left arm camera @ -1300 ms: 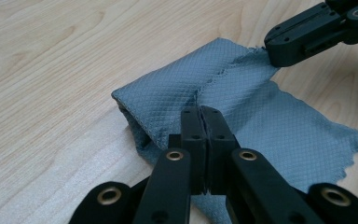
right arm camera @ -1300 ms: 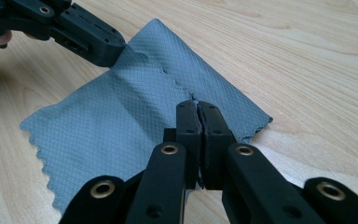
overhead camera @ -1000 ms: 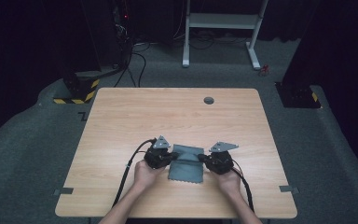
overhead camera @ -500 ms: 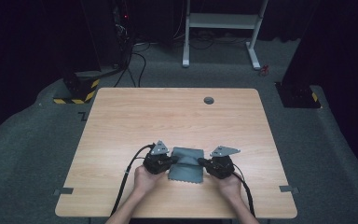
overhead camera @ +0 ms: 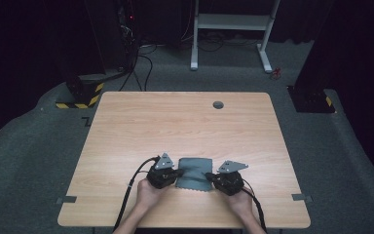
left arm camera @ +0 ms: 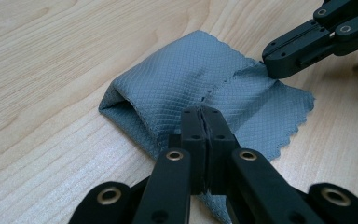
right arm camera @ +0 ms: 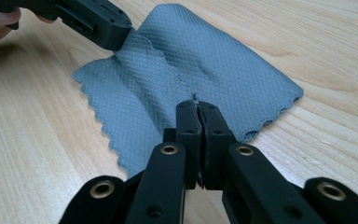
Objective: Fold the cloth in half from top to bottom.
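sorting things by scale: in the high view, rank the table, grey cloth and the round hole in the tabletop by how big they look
1. table
2. grey cloth
3. round hole, farther from the camera, yet plainly smallest

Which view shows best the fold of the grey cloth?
The left gripper view: the cloth is close there, and its doubled layer opens at the left end. The right gripper view shows the top layer's zigzag edge across the cloth. In the high view the cloth is small.

overhead forward-down, two close views, shared cloth [overhead camera: 194,173]
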Demonstrator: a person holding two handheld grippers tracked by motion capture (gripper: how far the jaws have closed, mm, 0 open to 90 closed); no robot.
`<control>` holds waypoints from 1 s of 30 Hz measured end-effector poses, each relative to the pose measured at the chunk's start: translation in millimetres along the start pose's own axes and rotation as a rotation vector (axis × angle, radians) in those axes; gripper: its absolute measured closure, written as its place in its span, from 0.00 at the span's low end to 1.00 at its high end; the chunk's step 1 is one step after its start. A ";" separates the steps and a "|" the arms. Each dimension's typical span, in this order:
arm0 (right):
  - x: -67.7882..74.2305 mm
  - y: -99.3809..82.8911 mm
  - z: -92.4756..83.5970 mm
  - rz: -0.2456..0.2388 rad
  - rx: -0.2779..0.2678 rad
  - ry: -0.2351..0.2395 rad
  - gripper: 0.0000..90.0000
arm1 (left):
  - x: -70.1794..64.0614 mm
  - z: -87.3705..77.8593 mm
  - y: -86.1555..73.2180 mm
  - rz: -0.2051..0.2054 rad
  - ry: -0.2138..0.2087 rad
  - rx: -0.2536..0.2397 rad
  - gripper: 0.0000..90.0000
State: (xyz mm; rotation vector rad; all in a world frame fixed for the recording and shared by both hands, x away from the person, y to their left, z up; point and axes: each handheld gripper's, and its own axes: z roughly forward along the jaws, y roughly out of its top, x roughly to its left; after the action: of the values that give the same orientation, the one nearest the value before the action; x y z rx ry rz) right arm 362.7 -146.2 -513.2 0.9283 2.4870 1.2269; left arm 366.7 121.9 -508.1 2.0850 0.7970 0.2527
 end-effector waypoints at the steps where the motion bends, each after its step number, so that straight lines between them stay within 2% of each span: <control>1: 1.2 -0.1 -0.7 0.001 0.000 0.000 0.98 | -0.7 -0.1 -0.9 0.001 0.002 0.001 0.98; 6: 4.0 -1.3 -1.0 -0.003 -0.001 0.000 0.97 | -1.5 0.4 -5.4 0.002 0.000 0.016 0.98; 10: 7.6 -4.0 0.5 -0.025 0.011 -0.010 0.97 | -3.3 1.6 -7.0 0.013 0.006 0.022 0.98; 15: 9.0 -8.0 0.0 -0.009 0.007 -0.001 0.96 | -4.1 1.0 -11.1 -0.003 -0.004 0.030 0.97; 17: 10.5 -7.6 -1.1 -0.019 0.008 -0.007 0.95 | -4.4 -0.3 -11.0 0.012 0.000 0.036 0.97; 19: 11.7 -7.7 -2.5 -0.023 0.005 -0.007 0.94 | -4.5 -1.4 -11.6 0.003 -0.002 0.033 0.96; 24: 14.1 -10.0 -6.0 -0.015 -0.002 0.001 0.89 | -4.9 -5.1 -15.2 -0.014 -0.017 0.034 0.87; 27: 17.6 -11.0 -9.9 -0.030 0.005 -0.003 0.84 | -6.8 -10.2 -16.5 -0.022 -0.021 0.025 0.81; 30: 18.1 -12.5 -14.9 -0.022 -0.004 0.011 0.84 | -7.1 -14.8 -16.5 -0.040 -0.038 0.003 0.77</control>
State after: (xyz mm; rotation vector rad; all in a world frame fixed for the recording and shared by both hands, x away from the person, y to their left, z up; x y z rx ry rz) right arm 336.4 -150.0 -512.1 0.8930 2.4954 1.2322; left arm 347.2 134.1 -511.4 2.0685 0.8165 0.1898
